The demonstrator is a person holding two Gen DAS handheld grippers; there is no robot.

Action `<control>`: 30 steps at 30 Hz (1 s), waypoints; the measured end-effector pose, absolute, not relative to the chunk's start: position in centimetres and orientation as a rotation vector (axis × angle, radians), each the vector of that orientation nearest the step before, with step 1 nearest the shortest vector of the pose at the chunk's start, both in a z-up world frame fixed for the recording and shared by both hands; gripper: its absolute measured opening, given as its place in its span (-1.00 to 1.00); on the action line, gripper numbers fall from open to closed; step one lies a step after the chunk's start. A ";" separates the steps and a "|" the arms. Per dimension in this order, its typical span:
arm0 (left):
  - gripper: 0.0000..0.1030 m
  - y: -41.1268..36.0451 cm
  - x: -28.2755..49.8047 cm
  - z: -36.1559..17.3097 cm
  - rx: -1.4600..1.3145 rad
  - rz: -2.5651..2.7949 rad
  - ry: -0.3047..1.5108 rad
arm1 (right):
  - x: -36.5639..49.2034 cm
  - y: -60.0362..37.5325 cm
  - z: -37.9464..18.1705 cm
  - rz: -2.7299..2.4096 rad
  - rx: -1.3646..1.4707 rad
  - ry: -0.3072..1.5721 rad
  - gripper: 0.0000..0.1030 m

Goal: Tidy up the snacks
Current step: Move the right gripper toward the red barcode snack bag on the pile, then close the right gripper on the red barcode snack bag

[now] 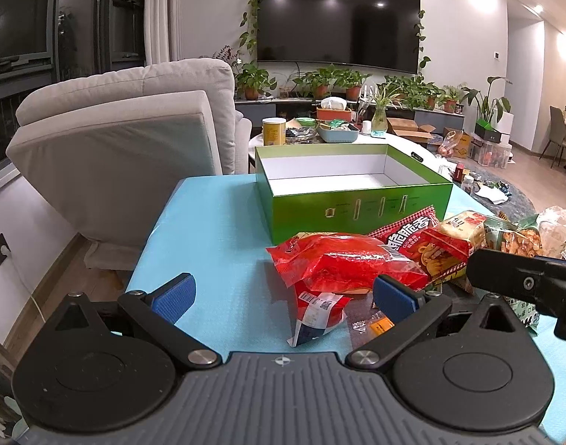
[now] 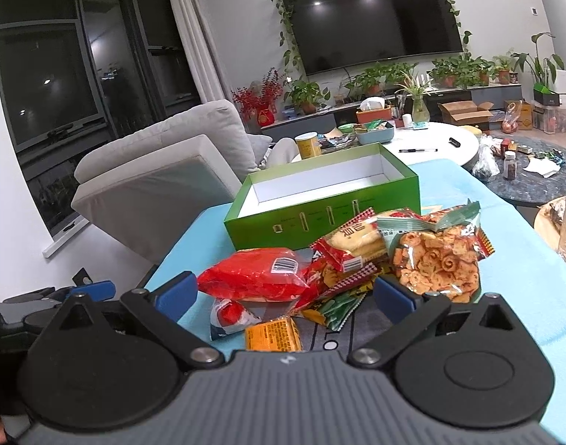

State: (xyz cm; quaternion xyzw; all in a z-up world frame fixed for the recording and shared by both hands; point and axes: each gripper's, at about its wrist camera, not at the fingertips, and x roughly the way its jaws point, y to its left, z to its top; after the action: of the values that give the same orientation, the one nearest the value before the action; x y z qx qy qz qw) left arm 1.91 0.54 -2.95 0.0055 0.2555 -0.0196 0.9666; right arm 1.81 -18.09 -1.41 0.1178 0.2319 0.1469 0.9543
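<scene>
Left gripper point(image 1: 284, 296) and right gripper point(image 2: 284, 294) both point forward, level, their blue-padded fingers point(image 1: 173, 298) spread wide apart, gripping nothing.

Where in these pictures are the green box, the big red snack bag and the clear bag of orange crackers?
green box point(image 1: 357, 215), left wrist view, front wall.
big red snack bag point(image 2: 251, 274), right wrist view, middle of the bag.
clear bag of orange crackers point(image 2: 436, 263), right wrist view, see-through front.

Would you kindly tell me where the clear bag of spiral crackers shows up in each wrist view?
Left wrist: the clear bag of spiral crackers sits at the far right, behind the right gripper's black arm.
Right wrist: right of centre, above the right fingertip.
Shared landmark: the open green box behind the pile.
</scene>
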 end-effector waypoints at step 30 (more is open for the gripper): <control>0.86 1.2 5.2 -4.0 0.017 -0.135 0.544 | 7.4 -16.7 -1.8 0.446 0.280 0.560 0.66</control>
State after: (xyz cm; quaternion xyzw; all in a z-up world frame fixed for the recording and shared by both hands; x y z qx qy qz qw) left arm 5.20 1.15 -3.95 0.0084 0.2685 -0.0668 0.9609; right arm 7.41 -16.72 -1.80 0.1363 0.2734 0.2175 0.9270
